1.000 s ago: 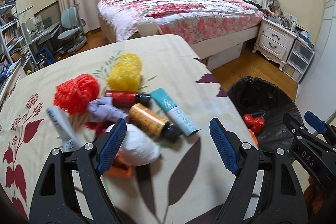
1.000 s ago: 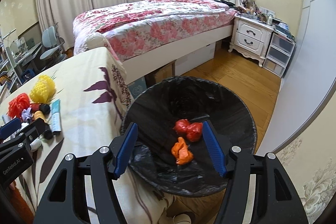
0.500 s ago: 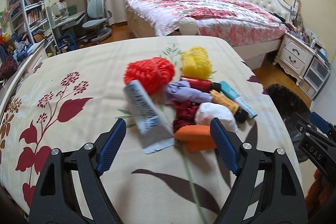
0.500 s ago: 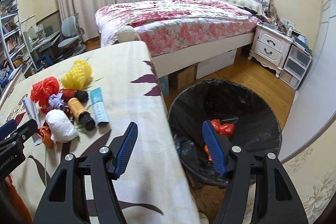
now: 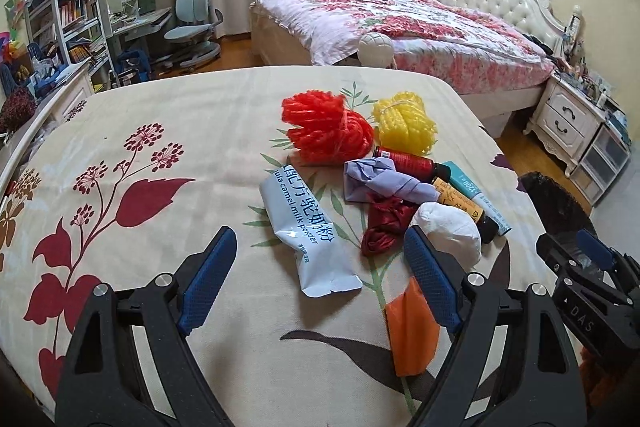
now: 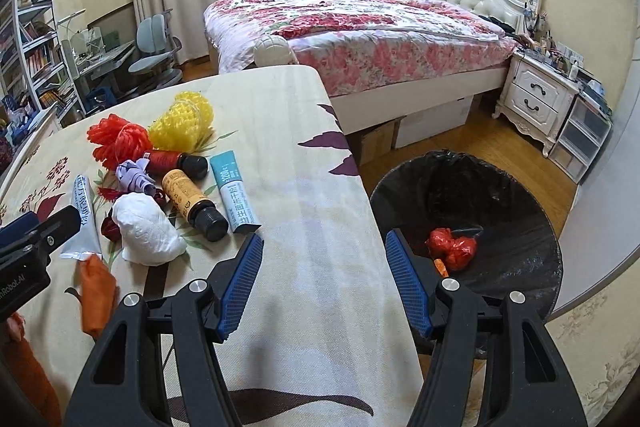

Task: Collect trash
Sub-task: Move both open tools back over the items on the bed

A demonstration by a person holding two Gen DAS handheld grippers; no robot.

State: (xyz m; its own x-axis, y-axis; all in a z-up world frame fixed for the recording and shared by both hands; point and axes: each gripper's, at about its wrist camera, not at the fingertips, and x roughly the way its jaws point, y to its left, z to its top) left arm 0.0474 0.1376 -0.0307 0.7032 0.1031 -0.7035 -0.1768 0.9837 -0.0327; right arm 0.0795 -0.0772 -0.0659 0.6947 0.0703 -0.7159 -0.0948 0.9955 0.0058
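The left gripper hangs empty, fingers spread, just short of the milk powder sachet, whose length runs away from them; the right gripper, also spread and empty, is farther off, beside the bin.

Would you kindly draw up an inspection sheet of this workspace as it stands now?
Surface: table under a floral cloth.
Job's things: trash pile with a red mesh, yellow mesh, milk powder sachet, white wad, orange scrap, two bottles, a tube; black-lined bin beside the table holds red trash.
Clutter: nothing seen.
Grippers: left gripper open over the sachet; right gripper open above the table edge; both empty.
Cables: nothing seen.
Surroundings: bed, nightstand, desk chair, bookshelf.
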